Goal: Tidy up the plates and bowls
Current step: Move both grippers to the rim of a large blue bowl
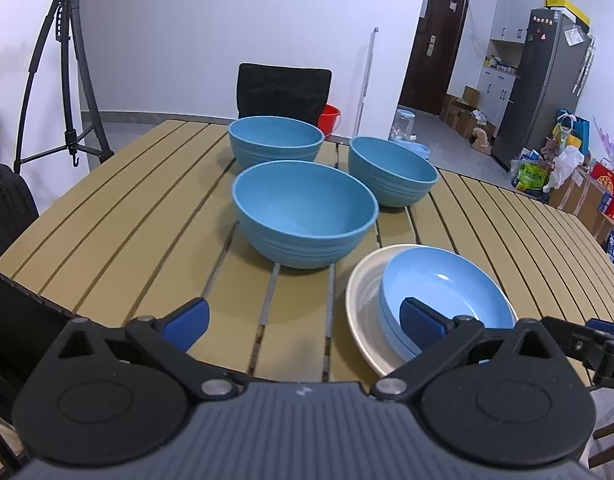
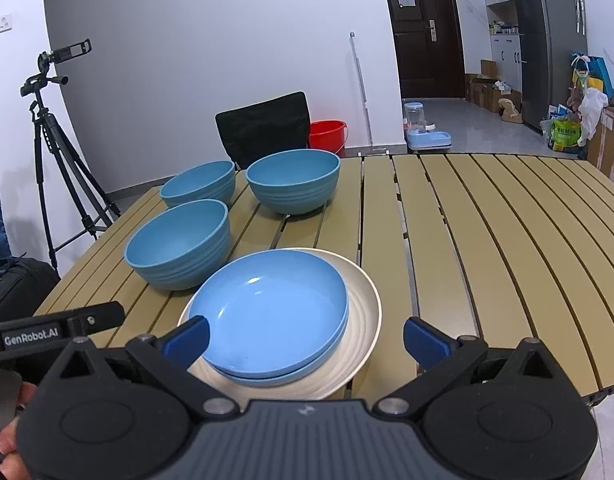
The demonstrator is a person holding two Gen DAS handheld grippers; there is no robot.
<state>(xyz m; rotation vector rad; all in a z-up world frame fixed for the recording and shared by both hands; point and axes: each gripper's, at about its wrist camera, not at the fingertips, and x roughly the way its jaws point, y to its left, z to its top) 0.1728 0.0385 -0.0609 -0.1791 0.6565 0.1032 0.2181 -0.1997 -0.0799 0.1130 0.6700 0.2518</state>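
Observation:
Three deep blue bowls stand apart on the slatted table: a near one [image 1: 305, 212] [image 2: 179, 244], a far left one [image 1: 275, 140] [image 2: 199, 182] and a far right one [image 1: 393, 170] [image 2: 294, 180]. Light blue shallow plates [image 1: 447, 296] [image 2: 273, 312] are stacked on a cream plate [image 1: 363, 312] [image 2: 367, 316] near the front edge. My left gripper [image 1: 305, 326] is open over bare slats, left of the stack, with its right finger in front of the plates. My right gripper [image 2: 305, 340] is open just before the plate stack, nothing between its fingers.
A black chair [image 1: 283, 90] [image 2: 263, 128] stands behind the table, with a red bucket [image 2: 327, 134] on the floor beside it. A tripod [image 1: 63, 68] [image 2: 53, 152] stands at the left. The table's right half [image 2: 507, 240] holds nothing. Boxes and a fridge [image 1: 543, 80] are far right.

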